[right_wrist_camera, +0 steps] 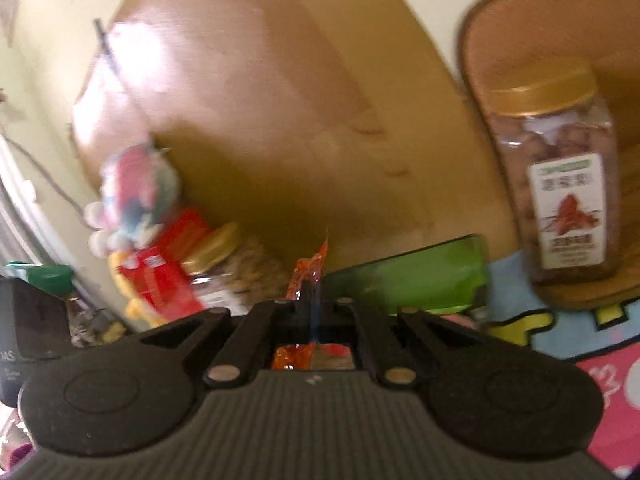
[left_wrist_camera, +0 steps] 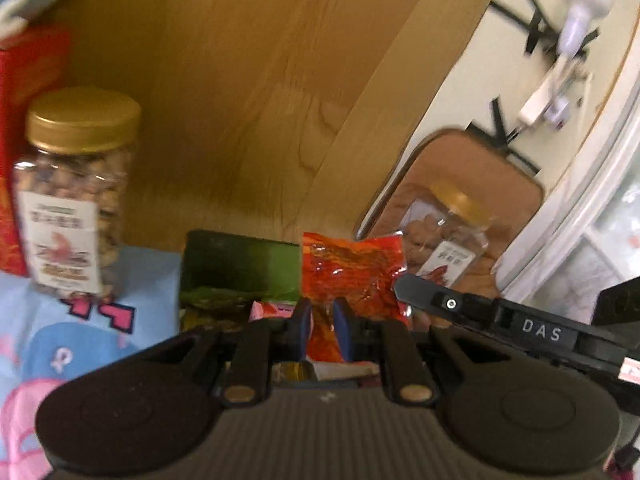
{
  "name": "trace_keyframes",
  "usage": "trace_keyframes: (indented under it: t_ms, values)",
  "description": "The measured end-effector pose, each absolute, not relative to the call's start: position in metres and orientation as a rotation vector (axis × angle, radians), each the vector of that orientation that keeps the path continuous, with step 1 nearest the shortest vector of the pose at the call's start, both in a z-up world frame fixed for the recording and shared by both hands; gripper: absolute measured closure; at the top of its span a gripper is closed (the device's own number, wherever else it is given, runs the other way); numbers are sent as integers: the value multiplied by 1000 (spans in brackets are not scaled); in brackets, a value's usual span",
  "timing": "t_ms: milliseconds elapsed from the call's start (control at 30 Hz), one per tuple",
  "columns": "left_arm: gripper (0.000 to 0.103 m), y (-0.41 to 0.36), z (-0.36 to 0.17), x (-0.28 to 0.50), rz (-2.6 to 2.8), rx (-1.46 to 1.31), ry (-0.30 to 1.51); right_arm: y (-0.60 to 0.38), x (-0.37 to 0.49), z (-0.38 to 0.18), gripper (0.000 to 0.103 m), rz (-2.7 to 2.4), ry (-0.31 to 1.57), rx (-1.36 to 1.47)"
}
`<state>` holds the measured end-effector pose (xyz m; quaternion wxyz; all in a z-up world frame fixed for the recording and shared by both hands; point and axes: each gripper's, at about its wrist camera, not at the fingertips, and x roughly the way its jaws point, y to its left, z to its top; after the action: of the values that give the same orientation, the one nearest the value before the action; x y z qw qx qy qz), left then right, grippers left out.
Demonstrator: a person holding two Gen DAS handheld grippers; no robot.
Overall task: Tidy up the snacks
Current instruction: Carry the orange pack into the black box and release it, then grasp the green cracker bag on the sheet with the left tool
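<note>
Both the left gripper (left_wrist_camera: 322, 320) and the right gripper (right_wrist_camera: 312, 300) pinch the crinkly, glossy red snack packet (left_wrist_camera: 354, 264) near two gold-lidded clear plastic jars (left_wrist_camera: 76, 196).

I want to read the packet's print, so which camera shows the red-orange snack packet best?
The left wrist view: the red-orange snack packet faces the camera, its crinkled front spread wide above the left gripper. In the right wrist view the packet appears only edge-on, a thin strip pinched in the right gripper, and blurred.

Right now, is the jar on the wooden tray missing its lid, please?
No, the jar on the wooden tray has its gold lid on.
</note>
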<state>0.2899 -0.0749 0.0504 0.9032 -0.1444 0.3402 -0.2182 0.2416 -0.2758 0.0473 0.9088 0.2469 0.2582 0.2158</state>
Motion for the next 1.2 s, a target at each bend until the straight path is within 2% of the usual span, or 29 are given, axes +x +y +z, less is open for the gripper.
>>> trace_keyframes:
  t_ms: [100,200,267,500,567,600,667,700,933,1067,1133,1167,1200]
  values:
    - [88,-95,36,302,-463,-274,748,-289,244,30,100,395,551,499]
    - [88,-112,26,306,-496,-268,792,-296,239,22,94,290,535,434]
    - [84,-118,26,300,-513,-269,792,-300,233,23,87,227,522,377]
    - [85,-75,63,244,-497,-316,703,-312,181,44,87,255,431,449]
    - [75,-56,67,209,-485,-285,681,-307,154,44,86,330,443,474]
    - [73,-46,64,190,-479,-273,680,-304,139,40,84,378,463,484]
    - [73,-27,52,157,-483,-266,717,-294,110,26,71,497,545,490]
    - [73,-18,43,143,-478,-269,743,-289,94,17,70,554,585,485]
    - [73,6,-5,86,-480,-281,876,-255,12,-27,69,685,805,402]
    - [73,1,-20,81,-503,-295,914,-238,-5,-26,71,776,840,393]
    - [74,0,-22,76,-520,-317,917,-222,-1,-23,77,759,842,337]
    - [69,-1,-24,72,-539,-335,932,-216,3,-21,78,743,836,324]
    - [69,-2,-23,67,-522,-330,917,-212,10,-18,77,712,828,318]
